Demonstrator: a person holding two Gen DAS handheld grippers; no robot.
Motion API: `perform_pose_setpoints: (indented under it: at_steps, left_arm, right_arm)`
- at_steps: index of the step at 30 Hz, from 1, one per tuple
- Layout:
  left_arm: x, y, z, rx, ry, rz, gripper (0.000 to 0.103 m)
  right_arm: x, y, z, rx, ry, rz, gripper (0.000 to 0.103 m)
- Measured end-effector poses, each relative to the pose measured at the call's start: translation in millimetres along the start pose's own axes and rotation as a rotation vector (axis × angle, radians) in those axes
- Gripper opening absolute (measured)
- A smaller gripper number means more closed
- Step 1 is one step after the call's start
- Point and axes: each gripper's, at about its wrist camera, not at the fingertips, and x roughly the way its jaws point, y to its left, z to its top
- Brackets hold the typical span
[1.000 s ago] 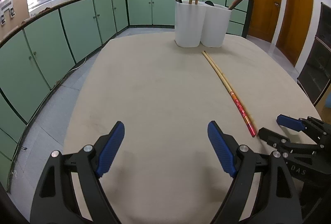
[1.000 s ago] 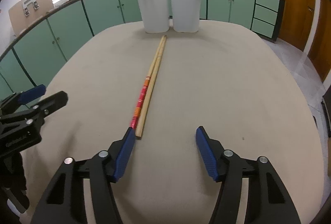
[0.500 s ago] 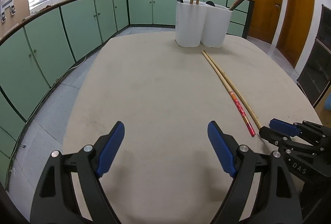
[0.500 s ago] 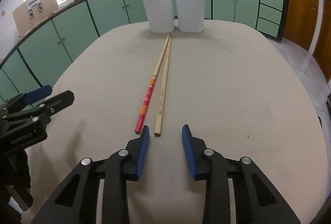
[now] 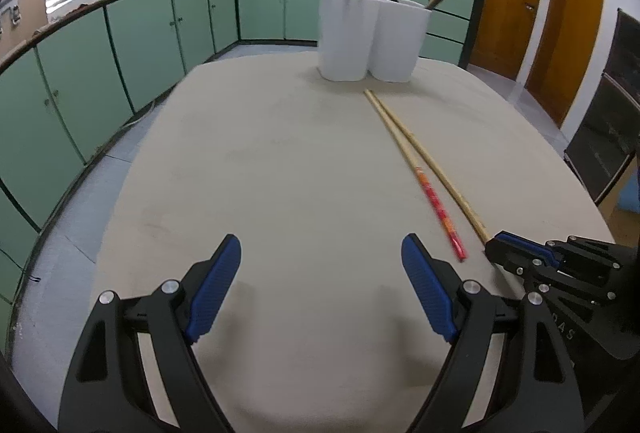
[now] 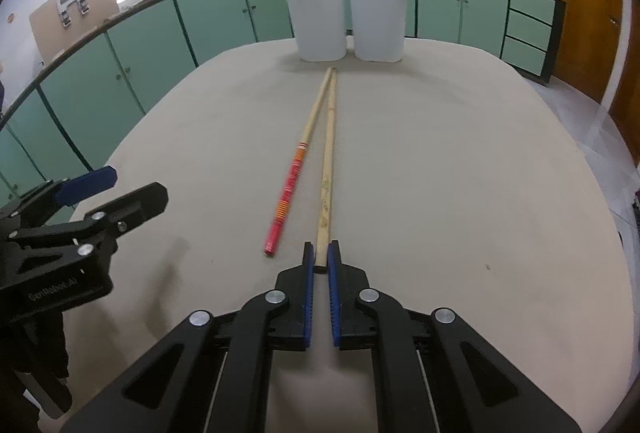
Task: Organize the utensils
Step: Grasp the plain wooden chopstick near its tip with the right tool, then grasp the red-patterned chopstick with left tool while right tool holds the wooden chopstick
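Right gripper (image 6: 319,265) has its jaws nearly shut on the near tip of the plain chopstick (image 6: 328,161), which lies on the bench (image 6: 460,173) beside the red chopstick (image 6: 289,189); left gripper (image 5: 320,297) hovers wide open, holding nothing. Risk: the grip is only at the very end, so on lifting the stick may pivot, slip out, or nudge the red one that touches it at the far tips. Two white holders (image 6: 348,17) stand at the far end, left with a dark utensil plus two sticks, right with dark-red sticks.
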Motion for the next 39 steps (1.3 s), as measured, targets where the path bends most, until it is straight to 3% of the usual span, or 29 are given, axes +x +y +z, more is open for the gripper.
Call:
perform_pose_setpoints:
  at_steps: [8, 19, 25, 39]
  left_arm:
    - [8, -35, -5, 0.027, 0.028, -0.058, 0.080]
    - [21, -73, -3, 0.083, 0.044, -0.060, 0.077]
    - [35, -82, -5, 0.073, 0.092, -0.040, 0.058]
    - [34, -92, -6, 0.066, 0.076, -0.021, 0.012]
  right_arm:
    - [-14, -41, -6, 0.094, -0.018, -0.046, 0.007]
    - [-22, -75, -10, 0.158, -0.038, -0.080, 0.007]
    - [-21, -81, -11, 0.169, -0.038, -0.067, 0.007]
    - [-16, -77, -10, 0.149, -0.023, -0.077, 0.007]
